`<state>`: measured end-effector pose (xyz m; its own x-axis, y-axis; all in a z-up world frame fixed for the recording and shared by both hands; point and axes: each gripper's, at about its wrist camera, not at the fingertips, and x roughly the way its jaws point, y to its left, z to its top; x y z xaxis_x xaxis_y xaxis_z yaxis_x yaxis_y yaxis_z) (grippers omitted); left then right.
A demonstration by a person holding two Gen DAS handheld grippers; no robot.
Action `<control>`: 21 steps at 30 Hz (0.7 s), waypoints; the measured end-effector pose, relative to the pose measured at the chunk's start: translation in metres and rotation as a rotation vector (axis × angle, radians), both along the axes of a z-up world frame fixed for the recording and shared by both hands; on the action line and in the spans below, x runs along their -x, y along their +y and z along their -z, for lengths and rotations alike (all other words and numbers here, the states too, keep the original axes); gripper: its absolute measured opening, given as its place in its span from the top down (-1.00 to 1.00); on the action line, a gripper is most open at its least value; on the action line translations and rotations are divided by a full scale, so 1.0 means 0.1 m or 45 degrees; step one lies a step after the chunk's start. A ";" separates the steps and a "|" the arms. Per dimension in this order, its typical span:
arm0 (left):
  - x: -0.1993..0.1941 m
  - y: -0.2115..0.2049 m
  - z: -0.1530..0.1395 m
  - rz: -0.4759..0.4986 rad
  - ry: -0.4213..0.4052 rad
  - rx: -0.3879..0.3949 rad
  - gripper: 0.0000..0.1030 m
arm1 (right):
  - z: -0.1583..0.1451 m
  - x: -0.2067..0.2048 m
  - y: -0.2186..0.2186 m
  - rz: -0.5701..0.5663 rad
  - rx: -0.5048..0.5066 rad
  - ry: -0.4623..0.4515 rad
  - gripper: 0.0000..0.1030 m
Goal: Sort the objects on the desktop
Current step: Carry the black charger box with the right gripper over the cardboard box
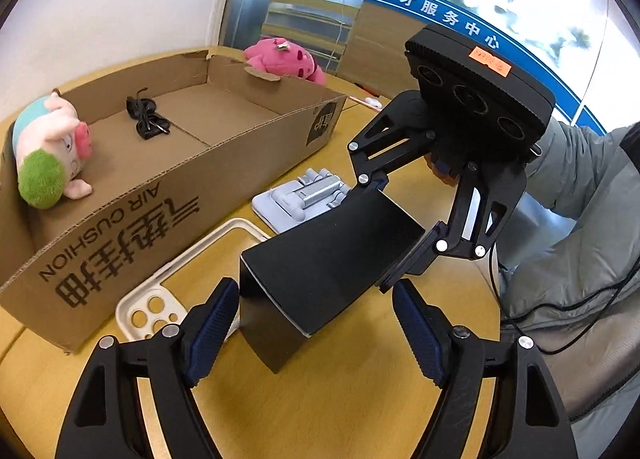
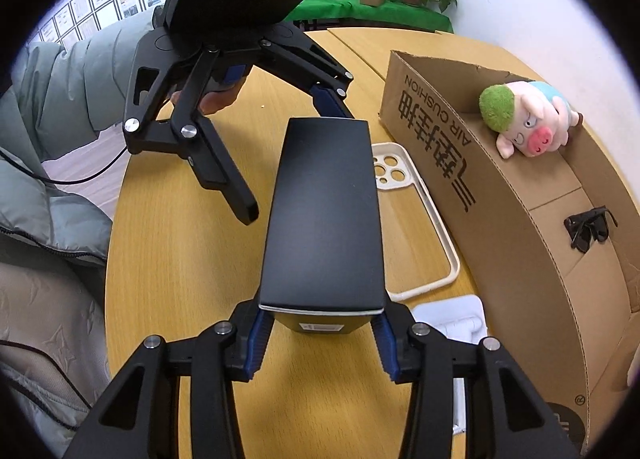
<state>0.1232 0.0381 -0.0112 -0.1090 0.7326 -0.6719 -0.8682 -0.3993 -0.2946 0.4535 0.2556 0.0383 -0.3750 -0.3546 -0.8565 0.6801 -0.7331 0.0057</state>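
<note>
The cardboard box (image 1: 172, 195) already holds a plush pig (image 1: 52, 151) and sunglasses (image 1: 146, 119). The right gripper (image 2: 322, 333) clamps the black box (image 2: 326, 215) above the table (image 2: 180, 259), the left gripper (image 1: 316, 323) spread wide around its other end; phone case (image 2: 416, 227) and grey stand (image 1: 304, 199) remain outside

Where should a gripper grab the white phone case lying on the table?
The phone case lies flat beside the cardboard box, so I'd come from above and pinch one thin long rail, one finger through the open middle. Choose the rail farther from the black box, which the right gripper holds.
</note>
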 end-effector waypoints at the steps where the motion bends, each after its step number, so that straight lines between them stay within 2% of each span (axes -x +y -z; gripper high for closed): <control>1: -0.01 0.02 0.00 0.006 -0.008 0.006 -0.33 | 0.00 0.00 0.02 0.006 0.005 -0.003 0.15; 2: -0.03 0.04 -0.01 0.007 0.013 0.025 -0.23 | 0.01 0.00 0.06 0.014 0.017 -0.007 0.15; 9: -0.17 0.21 -0.04 0.020 0.101 0.094 -0.12 | 0.01 -0.09 0.23 0.025 0.084 -0.010 0.13; 15: -0.34 0.33 -0.05 0.111 0.143 0.128 -0.03 | 0.00 -0.31 0.23 -0.122 0.003 0.019 0.16; 21: -0.54 0.55 -0.07 0.247 0.281 0.231 -0.07 | 0.00 -0.49 0.13 -0.305 -0.135 0.059 0.19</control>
<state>0.1771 0.0935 -0.0040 -0.1366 0.6244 -0.7690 -0.9679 -0.2495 -0.0307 0.5021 0.2682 0.0383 -0.3309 -0.3469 -0.8776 0.8320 -0.5461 -0.0978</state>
